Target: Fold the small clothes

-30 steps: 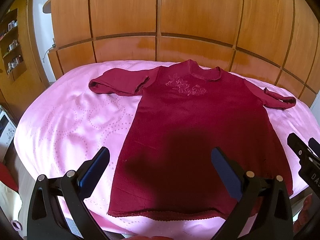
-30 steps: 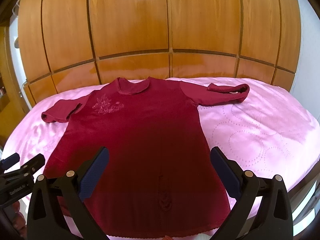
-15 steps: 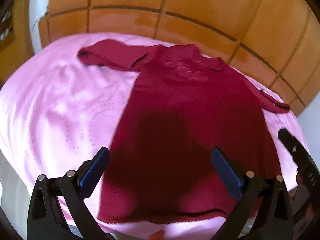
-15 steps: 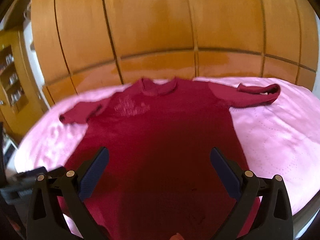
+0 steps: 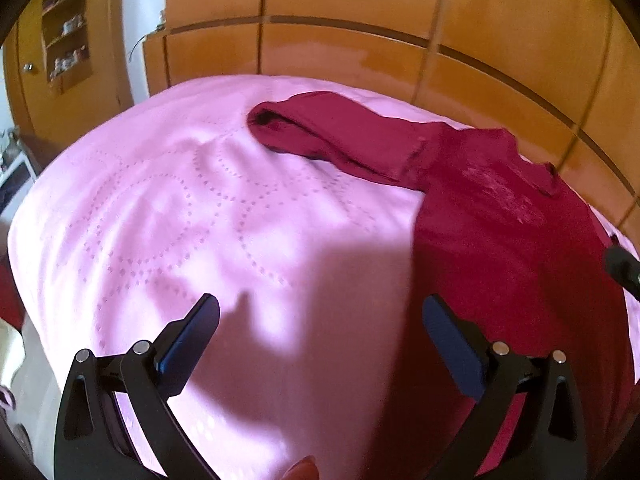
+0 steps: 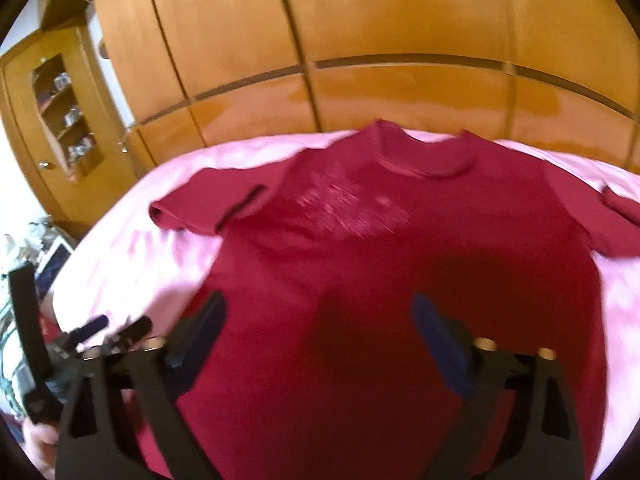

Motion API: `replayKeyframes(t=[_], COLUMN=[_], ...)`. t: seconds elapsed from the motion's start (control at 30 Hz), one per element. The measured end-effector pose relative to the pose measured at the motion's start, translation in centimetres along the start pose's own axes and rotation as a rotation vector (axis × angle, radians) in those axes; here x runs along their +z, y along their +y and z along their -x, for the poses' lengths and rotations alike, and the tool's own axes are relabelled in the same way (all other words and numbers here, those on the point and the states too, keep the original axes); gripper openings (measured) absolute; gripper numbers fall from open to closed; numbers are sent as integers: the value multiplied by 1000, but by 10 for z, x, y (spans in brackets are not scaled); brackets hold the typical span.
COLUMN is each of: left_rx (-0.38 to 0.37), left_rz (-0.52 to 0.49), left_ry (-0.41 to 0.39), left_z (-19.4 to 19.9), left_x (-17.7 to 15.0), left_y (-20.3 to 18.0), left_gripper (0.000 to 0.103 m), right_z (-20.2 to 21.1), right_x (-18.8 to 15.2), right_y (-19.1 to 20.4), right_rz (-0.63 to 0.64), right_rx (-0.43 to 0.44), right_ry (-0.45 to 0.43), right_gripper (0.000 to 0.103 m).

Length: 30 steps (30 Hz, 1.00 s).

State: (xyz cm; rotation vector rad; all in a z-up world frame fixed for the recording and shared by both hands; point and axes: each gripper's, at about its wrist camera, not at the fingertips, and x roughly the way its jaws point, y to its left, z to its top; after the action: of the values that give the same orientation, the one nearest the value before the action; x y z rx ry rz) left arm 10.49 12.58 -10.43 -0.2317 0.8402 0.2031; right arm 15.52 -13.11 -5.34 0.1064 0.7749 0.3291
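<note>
A dark red small dress (image 6: 400,264) with a pale embroidered chest motif lies flat, front up, on the pink bedspread (image 5: 168,216). In the left wrist view its left sleeve (image 5: 332,136) stretches out over the spread and its body (image 5: 512,248) fills the right side. My left gripper (image 5: 320,320) is open and empty, above the spread beside the dress's left edge. My right gripper (image 6: 316,320) is open and empty, above the middle of the dress body. The left gripper also shows in the right wrist view (image 6: 116,326), at the dress's lower left edge.
A wooden panelled wardrobe (image 6: 360,40) runs along the far side of the bed. A wooden shelf unit (image 5: 64,48) with small items stands at the far left. The bed's near edge falls away at the lower left (image 5: 28,344).
Both grippers have moved forward over the bed. The left one has swung left, off the dress body onto the pink spread. The right one has swung left over the dress middle. Both stay open.
</note>
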Motion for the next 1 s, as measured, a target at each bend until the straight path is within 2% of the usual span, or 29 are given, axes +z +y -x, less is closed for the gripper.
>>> replayKeyframes(t=[0.1, 0.4, 0.5, 0.7, 0.87, 0.9, 0.93, 0.97, 1.0], left_rx=[8, 100, 91, 83, 63, 67, 68, 67, 65], left_rz=[27, -1, 25, 3, 18, 15, 13, 14, 15], left_ry=[-5, -53, -31, -52, -51, -50, -50, -50, -48], left_z=[-10, -41, -50, -51, -52, -52, -53, -53, -53], left_x=[5, 24, 26, 16, 15, 15, 14, 14, 14], left_y=[12, 37, 46, 44, 48, 47, 47, 47, 47], left_gripper=[101, 101, 101, 101, 101, 101, 101, 101, 101], right_z=[-23, -97, -120, -166, -208, -215, -218, -221, -223], right_x=[17, 69, 83, 110, 116, 114, 111, 106, 102], right_y=[10, 48, 55, 70, 73, 76, 79, 81, 81], right_rz=[25, 128, 130, 177, 174, 183, 191, 195, 193], right_rx=[49, 111, 124, 160, 162, 169, 180, 193, 204], right_ry=[13, 60, 76, 93, 161, 184, 198, 224, 244], right_gripper=[69, 69, 69, 69, 69, 63, 48, 41, 28])
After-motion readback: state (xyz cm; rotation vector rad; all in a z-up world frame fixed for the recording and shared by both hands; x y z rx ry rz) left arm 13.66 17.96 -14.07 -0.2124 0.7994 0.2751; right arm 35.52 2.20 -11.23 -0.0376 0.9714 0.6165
